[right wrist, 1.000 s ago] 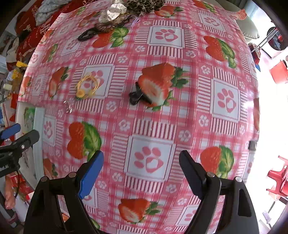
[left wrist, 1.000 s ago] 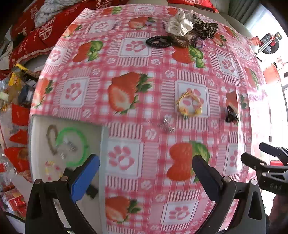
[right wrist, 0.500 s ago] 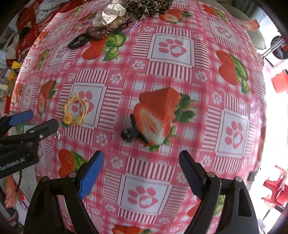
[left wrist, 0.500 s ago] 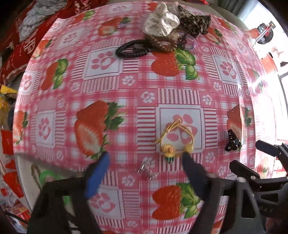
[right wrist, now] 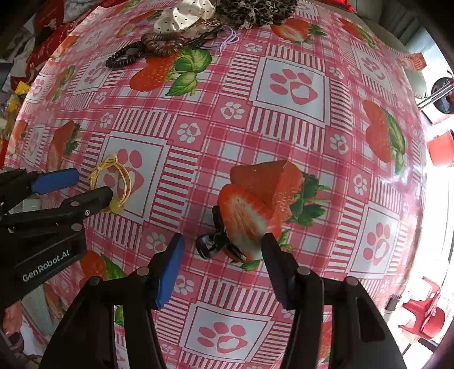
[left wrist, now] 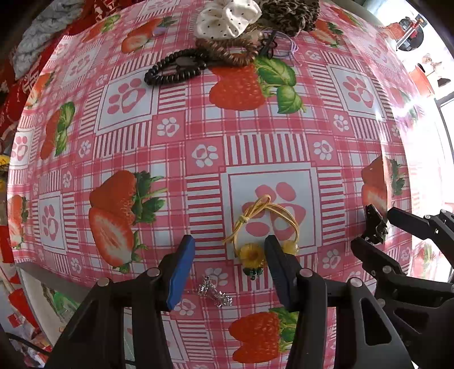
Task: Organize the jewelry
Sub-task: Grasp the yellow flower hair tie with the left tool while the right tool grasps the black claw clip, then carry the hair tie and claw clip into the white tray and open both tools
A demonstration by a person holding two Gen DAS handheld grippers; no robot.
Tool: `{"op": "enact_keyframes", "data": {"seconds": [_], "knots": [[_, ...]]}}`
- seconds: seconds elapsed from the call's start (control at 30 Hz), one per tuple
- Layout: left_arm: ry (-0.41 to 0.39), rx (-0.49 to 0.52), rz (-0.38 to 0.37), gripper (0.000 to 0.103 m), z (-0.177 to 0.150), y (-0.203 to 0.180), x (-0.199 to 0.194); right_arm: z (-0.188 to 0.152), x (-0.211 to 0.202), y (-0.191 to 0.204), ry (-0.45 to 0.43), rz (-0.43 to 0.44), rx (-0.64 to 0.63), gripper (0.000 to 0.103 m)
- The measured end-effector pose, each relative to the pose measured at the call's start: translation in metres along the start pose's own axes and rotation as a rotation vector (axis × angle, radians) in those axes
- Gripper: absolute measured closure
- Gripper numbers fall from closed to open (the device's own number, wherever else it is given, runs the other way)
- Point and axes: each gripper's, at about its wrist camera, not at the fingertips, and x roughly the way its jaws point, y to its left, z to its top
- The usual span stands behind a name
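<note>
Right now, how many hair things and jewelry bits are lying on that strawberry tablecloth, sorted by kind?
Fabric scrunchies: 2, white dotted, leopard
Coil hair ties: 2, black, brown
Yellow flower hair tie: 1
Black hair clip: 1
Silver trinket: 1
Total: 7

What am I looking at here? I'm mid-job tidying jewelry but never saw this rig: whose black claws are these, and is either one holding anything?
No robot: a person holds a two-finger gripper in each hand, each carrying a fisheye camera looking down along its fingers at the tablecloth.

In the left camera's picture, the left gripper has just been closing around the yellow hair tie, with a small silver piece between its fingers too; the pads don't appear to press on either.

In the right camera's picture, the right gripper has also been closing, around the black claw clip, not yet gripped.

Far back lie scrunchies and coil hair ties.
</note>
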Motion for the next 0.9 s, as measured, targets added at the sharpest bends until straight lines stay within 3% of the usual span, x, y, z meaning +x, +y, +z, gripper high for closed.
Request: {"op": "enact_keyframes", "data": {"seconds": [0.1,0.2,0.33,0.67,0.9], "knots": [[-0.002,0.011,-0.004,0.057,0.005,-0.002,0.001,-0.001,0.006,0.003,-0.002,-0.017,0.001,0.049],[-0.003,0.026,-0.007,0.079,-0.001,-0.014,-0.009,-0.006,0.004,0.005,-0.018,-0.041,-0.008,0.072],[-0.006,0.014,-0.038,0.079,0.002,-0.017,-0.014,-0.01,0.003,0.007,-0.03,-0.023,0.007,0.078],[-0.019,-0.022,-0.087,0.079,-0.014,-0.003,-0.057,-0.014,-0.016,-0.017,-0.04,0.091,0.069,0.078],[-0.049,-0.042,-0.103,0.079,-0.056,-0.011,-0.117,-0.032,-0.04,-0.014,-0.041,0.137,0.076,0.078]]}}
